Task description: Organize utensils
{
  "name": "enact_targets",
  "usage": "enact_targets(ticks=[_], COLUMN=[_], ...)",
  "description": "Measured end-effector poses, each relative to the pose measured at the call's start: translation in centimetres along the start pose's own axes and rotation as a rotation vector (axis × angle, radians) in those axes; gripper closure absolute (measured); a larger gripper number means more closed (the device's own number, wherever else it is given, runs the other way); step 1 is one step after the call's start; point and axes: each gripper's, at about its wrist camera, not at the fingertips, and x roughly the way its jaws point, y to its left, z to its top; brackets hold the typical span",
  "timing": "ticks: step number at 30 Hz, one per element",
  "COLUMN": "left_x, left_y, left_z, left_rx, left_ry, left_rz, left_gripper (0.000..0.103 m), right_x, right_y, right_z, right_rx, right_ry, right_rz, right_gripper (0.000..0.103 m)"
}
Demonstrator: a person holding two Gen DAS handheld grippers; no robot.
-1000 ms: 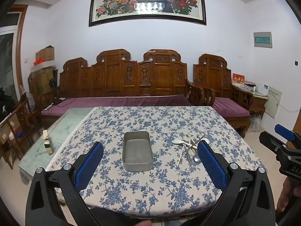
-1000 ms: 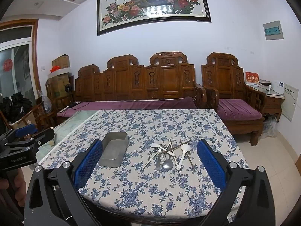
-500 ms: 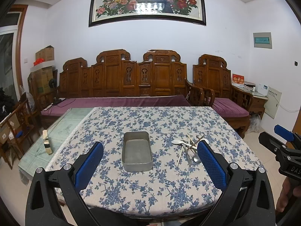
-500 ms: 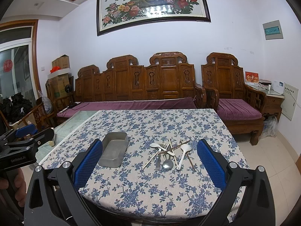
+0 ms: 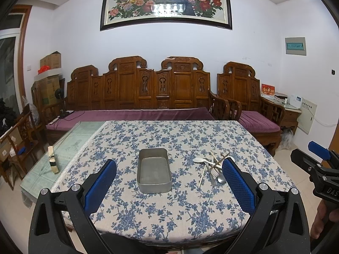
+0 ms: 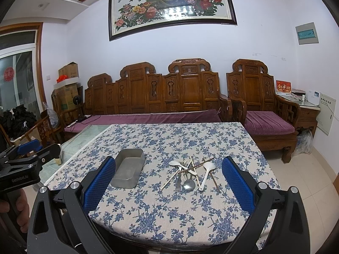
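My left gripper (image 5: 169, 182) hangs above the near edge of the table (image 5: 148, 222), its blue pads spread wide with nothing between them. My right gripper (image 6: 168, 181) hangs the same way, released and empty, off at 3 o'clock from the left one.

The metal tin (image 5: 154, 170) sits on the floral tablecloth (image 6: 169, 211) at 12 o'clock from my left gripper, empty, long side running away from me. In the right wrist view the tin (image 6: 128, 167) lies at 10 o'clock, close to my left pad (image 6: 99, 182).

The pile of utensils (image 6: 188, 172) rests at 12 o'clock from my right gripper, just beside the tin but apart from it: two white spoons, a metal spoon (image 6: 189, 184), a metal fork, pale chopsticks and dark chopsticks, all crossed over one another. From my left gripper the pile (image 5: 211, 168) lies at 1 o'clock, partly hidden behind my right pad (image 5: 237, 186).

Nothing else stands on the cloth between my jaws and these things. At 9 o'clock on the bare glass part of the table stands a small upright bottle (image 5: 52, 159). Beyond the table a carved wooden bench (image 5: 137, 89) with a purple cushion runs along the wall, under a framed peacock painting (image 5: 166, 2).
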Motion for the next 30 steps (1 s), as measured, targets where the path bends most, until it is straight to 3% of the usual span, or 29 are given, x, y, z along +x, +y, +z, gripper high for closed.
enact_targets(ticks=[30], left_x=[-0.48], left_y=[-0.79], left_z=[0.63], left_rx=[0.000], left_ry=[-0.001], left_rz=[-0.006], left_gripper=[0.006], right_x=[-0.18], right_y=[-0.12], right_z=[0.07], right_rx=[0.003], right_ry=[-0.003], right_rz=[0.002], right_gripper=[0.002])
